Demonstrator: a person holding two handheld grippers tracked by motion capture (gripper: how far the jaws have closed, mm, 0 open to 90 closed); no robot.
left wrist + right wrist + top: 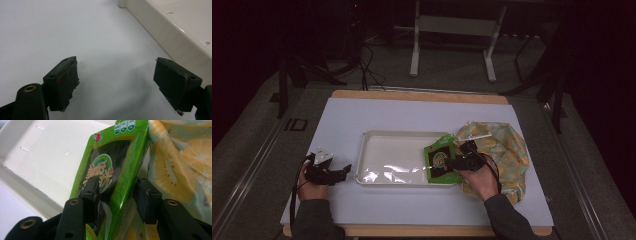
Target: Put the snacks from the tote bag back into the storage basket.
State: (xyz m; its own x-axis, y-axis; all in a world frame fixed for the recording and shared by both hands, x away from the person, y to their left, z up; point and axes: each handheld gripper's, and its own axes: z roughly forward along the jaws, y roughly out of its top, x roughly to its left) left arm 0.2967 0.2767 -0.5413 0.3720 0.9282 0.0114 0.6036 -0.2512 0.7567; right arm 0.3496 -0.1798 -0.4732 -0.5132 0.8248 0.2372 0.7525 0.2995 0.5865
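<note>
From the high view, the green packet (439,160) lies at the tray's (377,137) right end, half on its rim. It could slide out.

Left gripper (116,82), beside the tray, gapes empty.

Right gripper (116,202) straddles the packet, pads apart.

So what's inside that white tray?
A green packet lies at the tray's right end, the right tool astride it. The rest looks bare; what's under the packet is hidden.
</note>
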